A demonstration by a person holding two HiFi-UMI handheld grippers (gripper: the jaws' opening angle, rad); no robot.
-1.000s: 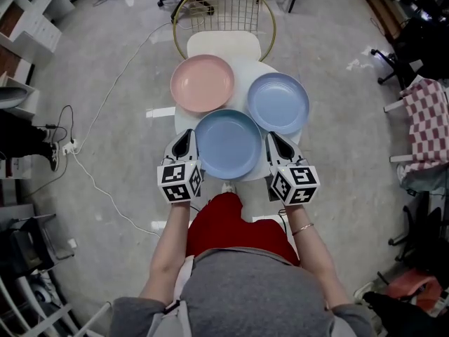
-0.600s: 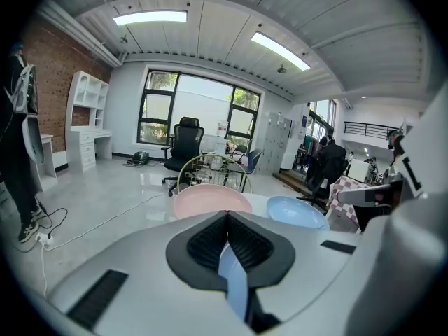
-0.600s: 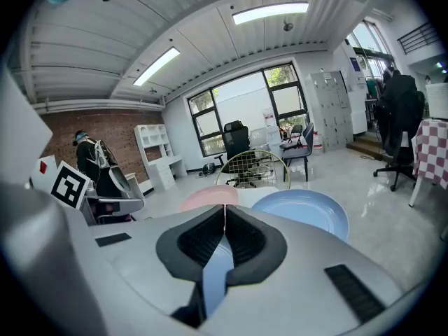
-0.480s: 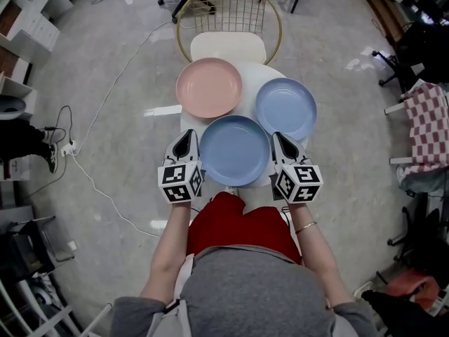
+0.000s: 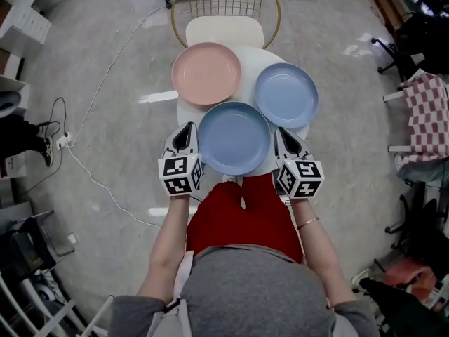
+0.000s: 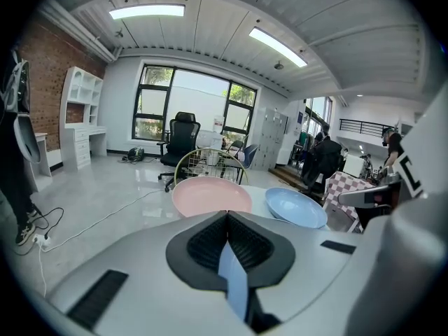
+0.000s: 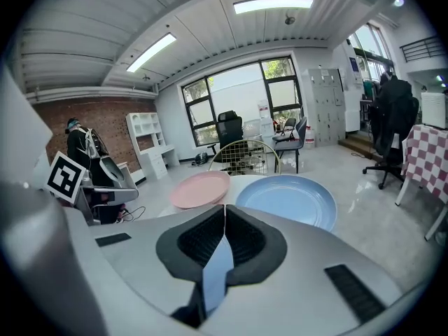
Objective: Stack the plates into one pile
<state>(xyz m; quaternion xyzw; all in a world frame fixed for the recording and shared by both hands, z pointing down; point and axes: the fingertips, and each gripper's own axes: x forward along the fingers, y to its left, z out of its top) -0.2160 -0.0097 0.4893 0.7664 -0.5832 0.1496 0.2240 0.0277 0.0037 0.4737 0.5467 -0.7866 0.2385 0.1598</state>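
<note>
Blue plate [image 5: 234,137] in left gripper [image 5: 186,130] (right gripper [image 5: 283,134] too).

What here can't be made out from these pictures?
- Head view: whether the blue plate rests on the table or hangs above it; the camera looks straight down.
- Gripper views: most of that plate; the left gripper and right gripper hide all but a rim sliver between their shut jaws.
- Head view: the chair back's top, cut off by the upper edge.
</note>
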